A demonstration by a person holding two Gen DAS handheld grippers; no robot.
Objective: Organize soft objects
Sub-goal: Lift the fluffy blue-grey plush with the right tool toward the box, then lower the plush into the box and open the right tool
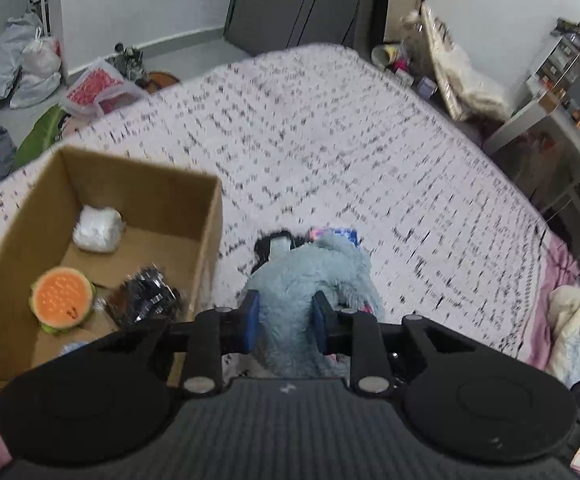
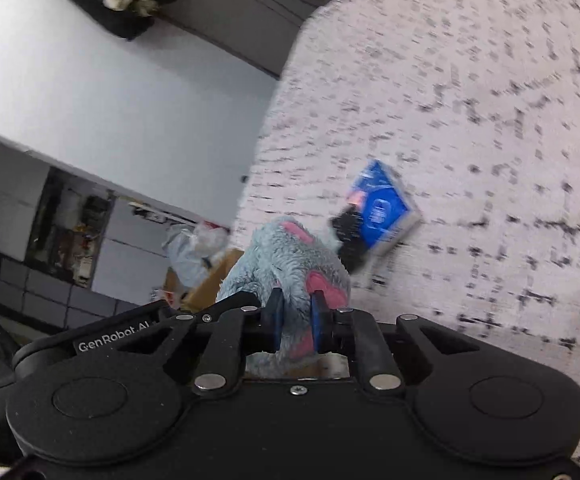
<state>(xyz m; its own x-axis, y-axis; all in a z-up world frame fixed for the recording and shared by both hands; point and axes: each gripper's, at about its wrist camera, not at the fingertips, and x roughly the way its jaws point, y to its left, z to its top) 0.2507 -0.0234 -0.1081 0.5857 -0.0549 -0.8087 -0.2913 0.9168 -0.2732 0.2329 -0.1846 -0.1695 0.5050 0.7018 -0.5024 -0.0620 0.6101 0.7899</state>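
A fluffy grey-blue plush toy [image 1: 309,276] with pink patches is held above the patterned bedspread [image 1: 329,128]. My left gripper [image 1: 286,320] is shut on its body. My right gripper [image 2: 295,320] is shut on another part of the same plush toy [image 2: 290,256]. A brown cardboard box [image 1: 206,216] stands on the bed to the left of the toy. It holds a burger-shaped plush [image 1: 62,296], a white soft bundle [image 1: 98,228] and a dark shiny item [image 1: 146,300]. A blue packet [image 2: 381,208] and a black object [image 2: 349,236] lie on the bed beyond the toy.
The bed's left edge drops to a floor with plastic bags [image 1: 22,64] and a red-patterned bin [image 1: 98,92]. Shelves and clutter [image 1: 561,80] stand at the right. A pink and white blanket [image 1: 569,320] lies at the bed's near right.
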